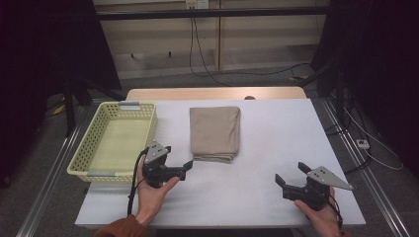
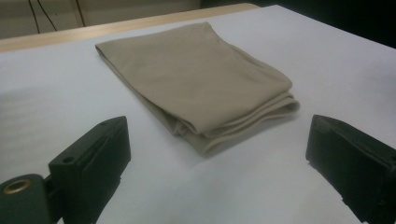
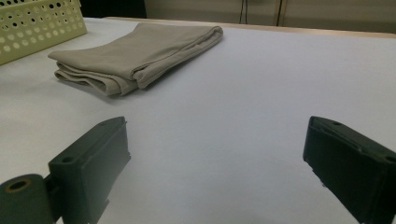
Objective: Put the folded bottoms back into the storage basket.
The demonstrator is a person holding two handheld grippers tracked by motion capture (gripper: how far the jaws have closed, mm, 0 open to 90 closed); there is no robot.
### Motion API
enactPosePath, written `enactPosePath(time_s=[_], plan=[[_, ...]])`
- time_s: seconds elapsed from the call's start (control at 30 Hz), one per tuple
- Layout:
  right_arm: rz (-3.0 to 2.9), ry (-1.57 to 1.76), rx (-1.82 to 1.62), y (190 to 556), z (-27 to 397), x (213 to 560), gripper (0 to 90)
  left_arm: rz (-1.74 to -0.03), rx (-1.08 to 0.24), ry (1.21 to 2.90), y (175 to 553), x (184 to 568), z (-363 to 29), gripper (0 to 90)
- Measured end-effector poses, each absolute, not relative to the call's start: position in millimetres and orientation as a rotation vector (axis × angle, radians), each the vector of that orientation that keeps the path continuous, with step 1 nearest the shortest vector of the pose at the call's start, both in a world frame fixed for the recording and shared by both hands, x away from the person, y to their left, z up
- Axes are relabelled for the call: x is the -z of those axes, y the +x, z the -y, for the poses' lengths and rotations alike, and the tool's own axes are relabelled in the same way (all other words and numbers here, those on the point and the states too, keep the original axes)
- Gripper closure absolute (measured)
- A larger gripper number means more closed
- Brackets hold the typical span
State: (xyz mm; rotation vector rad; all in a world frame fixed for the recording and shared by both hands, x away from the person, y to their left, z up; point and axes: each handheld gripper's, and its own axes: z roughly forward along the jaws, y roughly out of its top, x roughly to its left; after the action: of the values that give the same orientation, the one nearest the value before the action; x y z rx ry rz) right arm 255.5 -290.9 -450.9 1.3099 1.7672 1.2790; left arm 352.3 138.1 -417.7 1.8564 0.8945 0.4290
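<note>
Folded cloth lies on the table, centre rear. Basket stands at the table's left edge, beside the cloth. Left hand-held gripper sits just before the cloth; right hand-held gripper near front right, well apart.

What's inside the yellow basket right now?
The basket looks empty: the high view shows its bare floor. The strip just behind its near wall is hidden. The folded cloth lies outside it, on the table.
</note>
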Motion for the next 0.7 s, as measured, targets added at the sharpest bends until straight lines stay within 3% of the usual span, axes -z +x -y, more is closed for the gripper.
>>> enactPosePath(time_s=[0.7], plan=[[-1.768, 1.309, -1.277, 255.4, 290.5, 449.8, 5.6, -0.939, -0.413, 1.886, 394.7, 415.3, -119.8, 7.7]])
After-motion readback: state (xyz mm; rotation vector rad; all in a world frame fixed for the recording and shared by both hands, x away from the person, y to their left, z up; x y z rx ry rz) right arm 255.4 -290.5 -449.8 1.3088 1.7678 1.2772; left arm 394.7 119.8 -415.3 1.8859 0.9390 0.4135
